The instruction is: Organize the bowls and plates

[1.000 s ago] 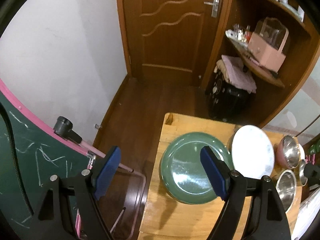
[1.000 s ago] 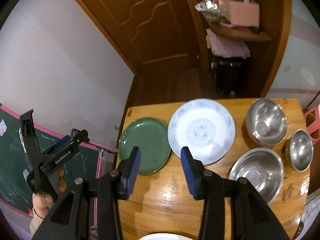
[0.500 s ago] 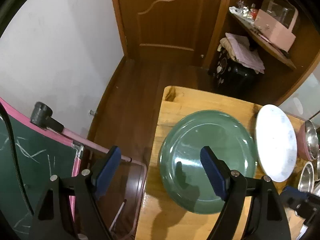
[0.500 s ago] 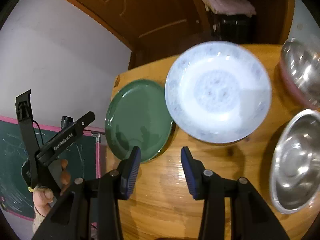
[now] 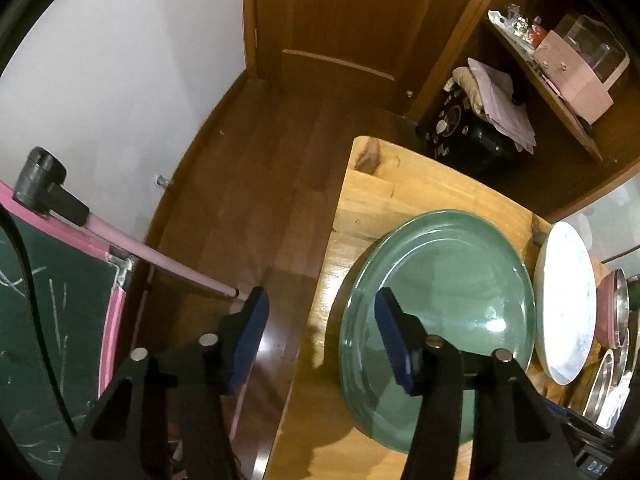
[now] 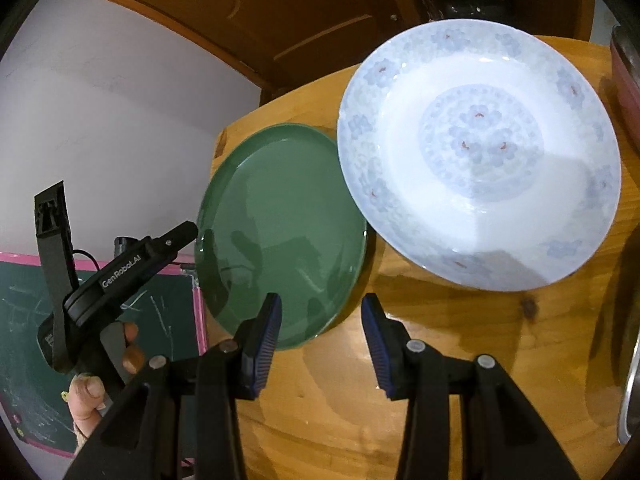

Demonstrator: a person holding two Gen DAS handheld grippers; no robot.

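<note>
Standing on the table (image 5: 372, 200), green plate (image 5: 440, 312) nearest the left edge, white plate (image 6: 476, 160) just beside it and overlapping its rim. Straddling the green plate's left rim, left gripper (image 5: 320, 340): jaws just closing yet apart, nothing pressed, one pad over the plate, one off the table edge. Hovering above the green plate's near rim, right gripper (image 6: 320, 340), jaws apart, empty. Both pitched steeply down; left looks nearer the grasp.
</note>
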